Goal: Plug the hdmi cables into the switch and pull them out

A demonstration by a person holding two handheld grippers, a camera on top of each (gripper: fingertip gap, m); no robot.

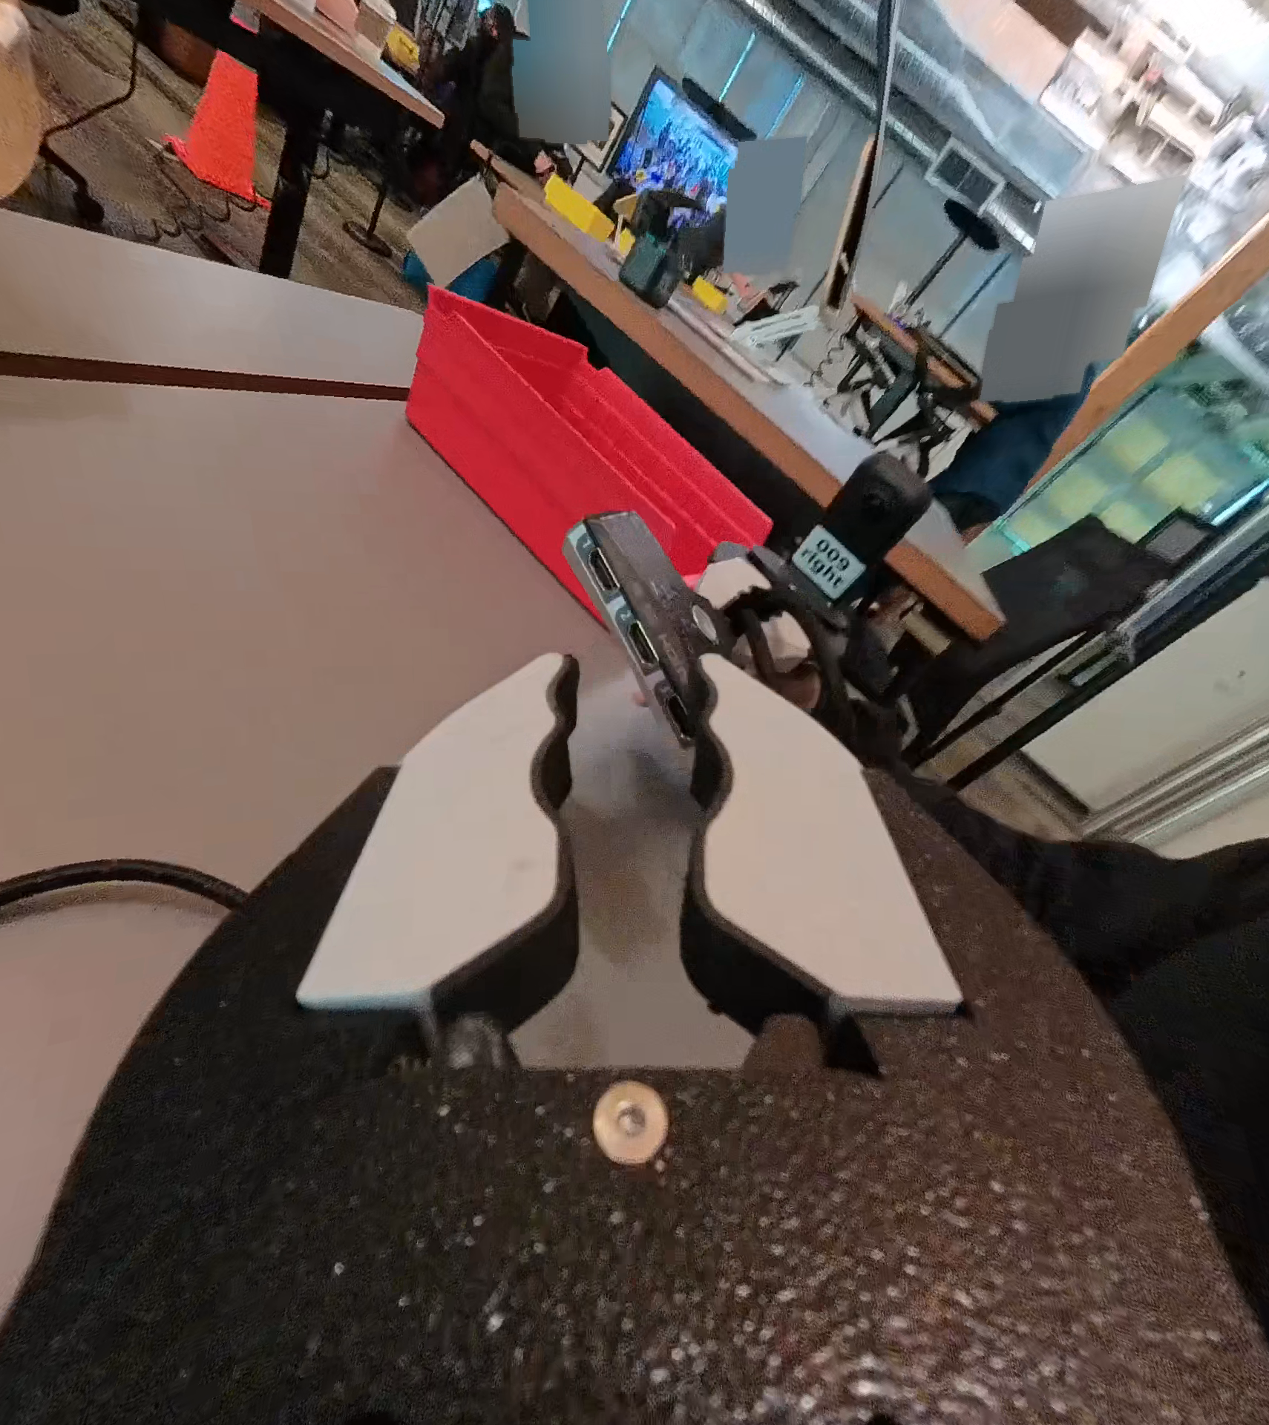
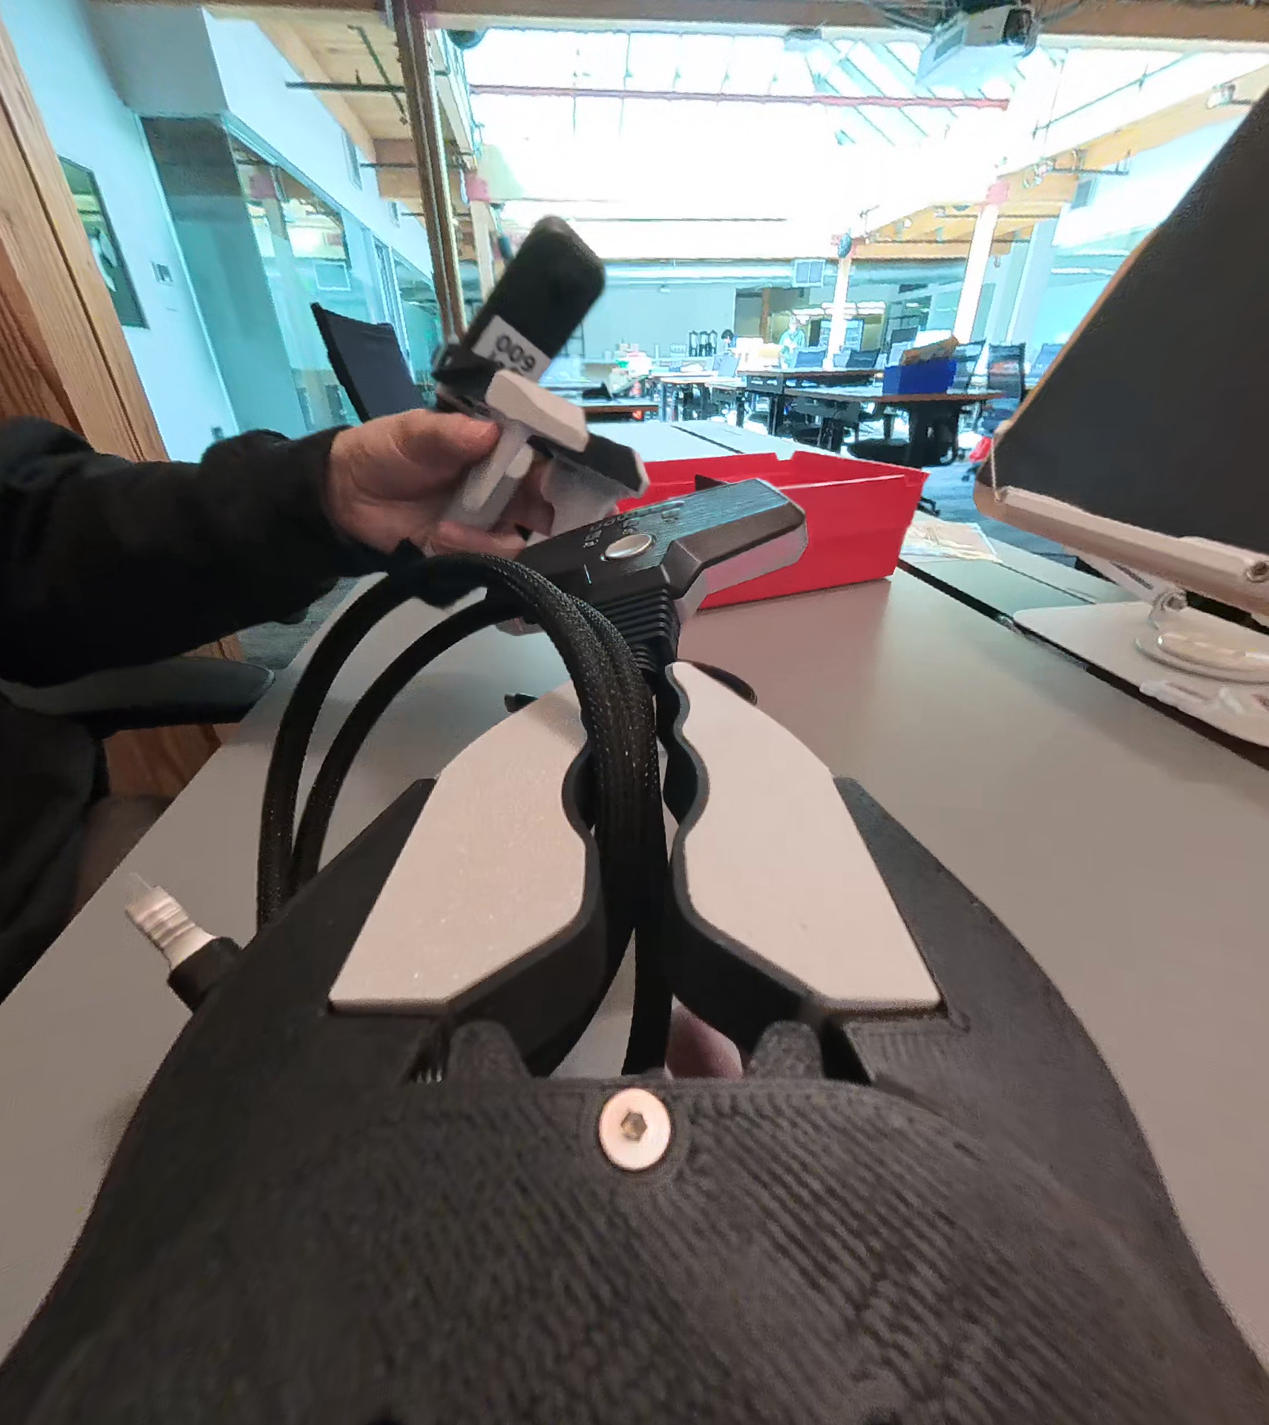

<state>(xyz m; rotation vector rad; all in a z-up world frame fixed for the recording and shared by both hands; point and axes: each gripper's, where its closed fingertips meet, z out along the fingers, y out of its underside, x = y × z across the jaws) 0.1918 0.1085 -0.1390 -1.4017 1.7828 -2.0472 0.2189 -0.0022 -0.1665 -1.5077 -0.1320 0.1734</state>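
The black HDMI switch [image 2: 662, 532] with a silver button is held up off the grey table [image 2: 924, 771]. My right gripper [image 2: 624, 686] is shut on the black braided cable [image 2: 620, 771] just behind the switch's ribbed collar. In the left wrist view the switch [image 1: 647, 609] shows three empty ports facing my left gripper [image 1: 635, 667], which is open and empty just short of it. The right gripper [image 1: 770, 609] shows behind the switch. A silver-tipped cable plug [image 2: 161, 921] lies at the lower left. The left gripper [image 2: 600, 478], in a hand, hovers beside the switch.
A red bin [image 1: 539, 432] stands on the table behind the switch; it also shows in the right wrist view [image 2: 809, 493]. A dark screen on a white stand [image 2: 1194, 632] stands at the right. A black cable [image 1: 76, 879] lies on the table at the left.
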